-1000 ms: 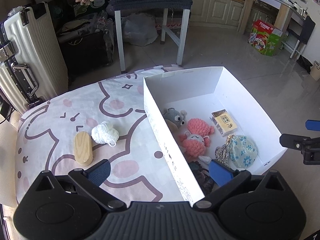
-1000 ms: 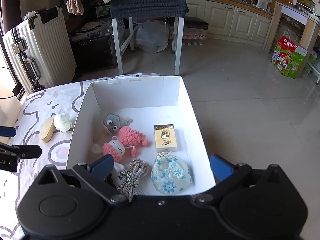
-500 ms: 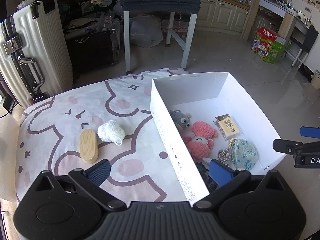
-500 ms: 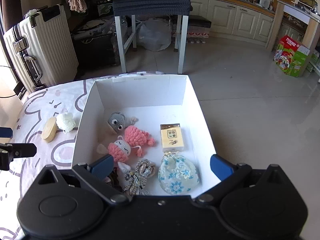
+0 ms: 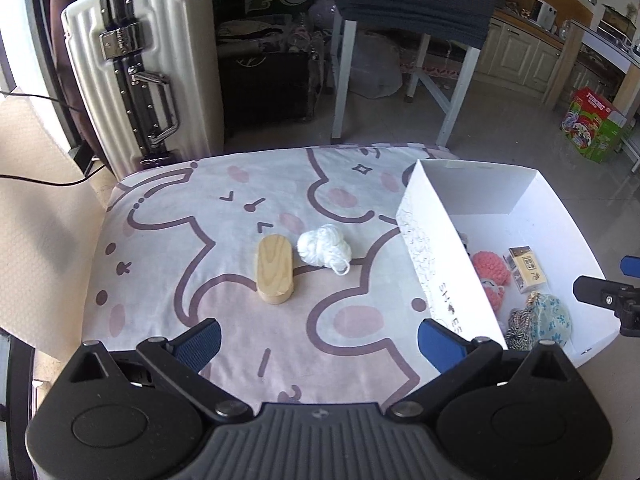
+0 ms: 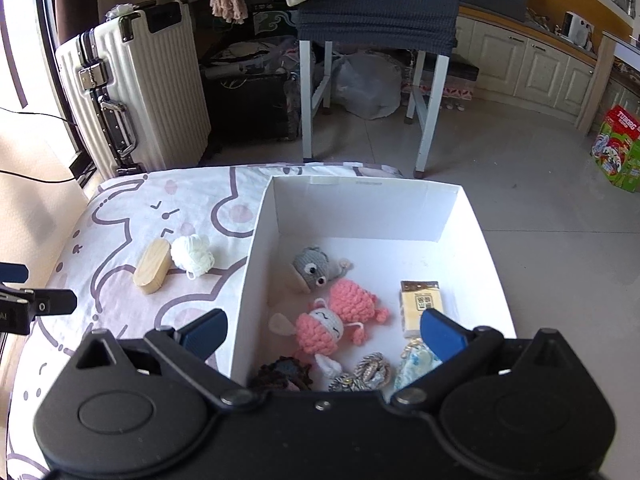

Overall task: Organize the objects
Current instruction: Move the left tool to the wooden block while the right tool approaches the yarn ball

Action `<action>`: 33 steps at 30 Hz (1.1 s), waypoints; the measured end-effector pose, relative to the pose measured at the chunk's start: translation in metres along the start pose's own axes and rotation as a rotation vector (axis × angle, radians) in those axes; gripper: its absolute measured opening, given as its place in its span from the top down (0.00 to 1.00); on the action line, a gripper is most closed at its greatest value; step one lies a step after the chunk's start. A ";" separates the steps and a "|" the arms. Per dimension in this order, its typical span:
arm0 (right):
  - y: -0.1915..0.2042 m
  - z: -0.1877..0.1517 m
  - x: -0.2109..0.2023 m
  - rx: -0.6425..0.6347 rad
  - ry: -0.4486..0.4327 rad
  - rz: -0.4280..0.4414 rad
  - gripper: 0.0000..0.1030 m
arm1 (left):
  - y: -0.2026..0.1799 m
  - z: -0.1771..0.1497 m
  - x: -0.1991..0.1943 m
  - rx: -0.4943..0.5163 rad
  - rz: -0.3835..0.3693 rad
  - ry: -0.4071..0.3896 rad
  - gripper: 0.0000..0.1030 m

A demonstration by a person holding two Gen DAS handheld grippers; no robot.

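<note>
The left gripper (image 5: 318, 338) hangs with jaws spread wide, empty, above the patterned cloth (image 5: 192, 208) — the wooden block (image 5: 274, 268) and white yarn ball (image 5: 324, 248) lie touching just ahead of it. The right gripper (image 6: 323, 330) — jaws equally wide, holding nothing — hovers over the white box (image 6: 460, 220) of crocheted toys (image 6: 340, 314).

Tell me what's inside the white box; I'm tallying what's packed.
In the white box: grey knitted toy, pink knitted doll, small yellow carton, floral pouch, braided cord, a dark knitted item. The right gripper body hides the near edge.
</note>
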State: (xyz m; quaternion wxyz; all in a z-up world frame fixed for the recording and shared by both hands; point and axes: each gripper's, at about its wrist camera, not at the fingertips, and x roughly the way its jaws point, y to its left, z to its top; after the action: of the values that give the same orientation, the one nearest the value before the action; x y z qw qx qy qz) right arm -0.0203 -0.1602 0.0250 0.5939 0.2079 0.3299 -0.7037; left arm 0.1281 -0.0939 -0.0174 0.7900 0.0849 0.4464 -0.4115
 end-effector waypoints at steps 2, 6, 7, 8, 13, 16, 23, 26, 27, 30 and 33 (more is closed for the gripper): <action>0.009 0.002 0.001 -0.008 -0.009 0.014 0.00 | 0.012 -0.001 -0.002 -0.020 0.013 -0.002 0.00; 0.025 0.006 0.003 -0.016 -0.025 0.041 0.00 | 0.032 -0.003 -0.010 -0.052 0.030 -0.014 0.00; 0.028 0.008 0.003 -0.017 -0.027 0.048 0.00 | 0.037 -0.004 -0.012 -0.059 0.035 -0.018 0.00; 0.032 0.008 0.004 -0.017 -0.031 0.055 0.00 | 0.041 -0.005 -0.014 -0.065 0.040 -0.021 0.00; 0.049 0.012 0.006 -0.018 -0.046 0.082 0.00 | 0.058 -0.009 -0.022 -0.085 0.059 -0.035 0.00; 0.060 0.013 0.008 -0.027 -0.048 0.094 0.00 | 0.065 -0.012 -0.026 -0.092 0.068 -0.049 0.00; 0.078 0.013 0.013 -0.047 -0.060 0.122 0.00 | 0.074 -0.012 -0.029 -0.121 0.075 -0.072 0.00; 0.084 0.014 0.015 -0.057 -0.061 0.124 0.00 | 0.075 -0.012 -0.029 -0.112 0.079 -0.075 0.00; 0.085 0.014 0.015 -0.057 -0.061 0.126 0.00 | 0.075 -0.011 -0.029 -0.107 0.082 -0.076 0.00; 0.088 0.014 0.017 -0.049 -0.080 0.130 0.00 | 0.074 -0.010 -0.027 -0.093 0.084 -0.077 0.00; 0.092 0.015 0.019 -0.054 -0.076 0.144 0.00 | 0.075 -0.008 -0.024 -0.097 0.079 -0.077 0.00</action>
State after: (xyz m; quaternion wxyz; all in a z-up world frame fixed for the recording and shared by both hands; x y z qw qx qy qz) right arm 0.0671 -0.1914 0.0023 0.6606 0.1881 0.3101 -0.6573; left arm 0.1708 -0.0278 -0.0211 0.8254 0.0484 0.4314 -0.3609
